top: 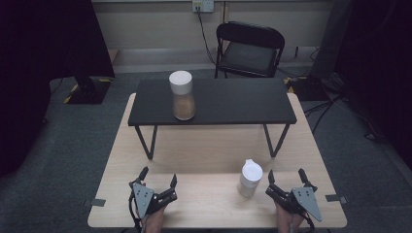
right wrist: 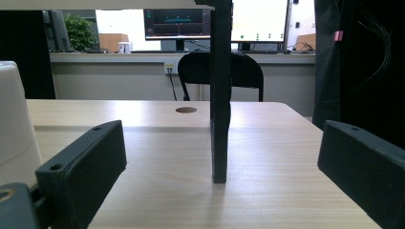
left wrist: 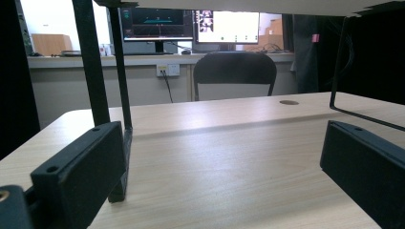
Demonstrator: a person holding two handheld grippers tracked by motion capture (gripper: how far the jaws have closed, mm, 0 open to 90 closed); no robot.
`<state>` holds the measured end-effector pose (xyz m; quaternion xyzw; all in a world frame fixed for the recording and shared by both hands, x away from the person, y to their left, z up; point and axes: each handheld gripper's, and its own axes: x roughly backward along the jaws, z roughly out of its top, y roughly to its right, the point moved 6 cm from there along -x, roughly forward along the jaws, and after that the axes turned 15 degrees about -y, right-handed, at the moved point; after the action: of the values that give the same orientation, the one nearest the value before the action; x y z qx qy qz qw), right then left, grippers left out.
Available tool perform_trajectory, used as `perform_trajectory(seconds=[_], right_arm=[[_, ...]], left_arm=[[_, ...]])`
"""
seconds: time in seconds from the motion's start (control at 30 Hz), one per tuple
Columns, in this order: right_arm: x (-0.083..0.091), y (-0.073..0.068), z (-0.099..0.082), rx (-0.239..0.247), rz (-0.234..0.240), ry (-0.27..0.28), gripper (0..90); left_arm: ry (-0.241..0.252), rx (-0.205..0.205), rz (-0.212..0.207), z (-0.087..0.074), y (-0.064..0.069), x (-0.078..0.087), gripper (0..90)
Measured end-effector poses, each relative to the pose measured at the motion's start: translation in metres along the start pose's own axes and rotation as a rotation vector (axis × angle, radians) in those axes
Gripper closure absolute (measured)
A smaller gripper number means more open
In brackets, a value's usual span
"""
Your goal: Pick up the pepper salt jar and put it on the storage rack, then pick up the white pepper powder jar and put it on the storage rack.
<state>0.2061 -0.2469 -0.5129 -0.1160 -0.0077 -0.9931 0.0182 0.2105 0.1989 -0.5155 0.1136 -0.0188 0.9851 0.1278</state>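
At the near edge of the bench (top: 214, 206) both pairs of tongs rest low, each held in a hand that is cut off at the bottom of the high view. The left tongs (top: 158, 177) are spread wide with nothing between them, and in the left gripper view the bare wood lies between the two black jaws. The right tongs (top: 286, 175) are likewise spread and empty.

Just to the left of the right tongs, near but not touching, stands a small white cup (top: 250, 178). It is upright, pale all over, with a white lid that has a small raised lip at its far edge. In the right gripper view the cup (right wrist: 14, 124) is cut off by the left border, so only part of its side shows there, and what is inside cannot be told.

Farther back a low black shelf (top: 233, 104) stands on thin legs on the bench. On its left part sits a jar (top: 182, 95) with a white cap and a brownish fill in its lower half; it looks slightly blurred. Beyond the bench stands a black chair (top: 248, 48).
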Motion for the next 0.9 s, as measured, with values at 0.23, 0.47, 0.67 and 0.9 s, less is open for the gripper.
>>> perform_trajectory(seconds=[0.23,0.47,0.67,0.9], right_arm=[[0.0,0.0,0.0,0.0,0.003,0.0,1.2],[0.0,0.0,0.0,-0.001,0.003,-0.001,1.2],[0.0,0.004,0.004,-0.021,0.024,-0.011,1.1],[0.007,-0.003,0.011,-0.007,0.018,0.034,0.8]], left_arm=[[-0.008,0.016,0.007,0.001,0.0,0.0,1.9],[-0.008,0.016,0.005,0.001,0.0,-0.001,2.5],[-0.007,0.015,0.0,0.001,-0.001,-0.001,2.4],[-0.007,0.014,-0.002,0.001,-0.001,-0.001,2.3]])
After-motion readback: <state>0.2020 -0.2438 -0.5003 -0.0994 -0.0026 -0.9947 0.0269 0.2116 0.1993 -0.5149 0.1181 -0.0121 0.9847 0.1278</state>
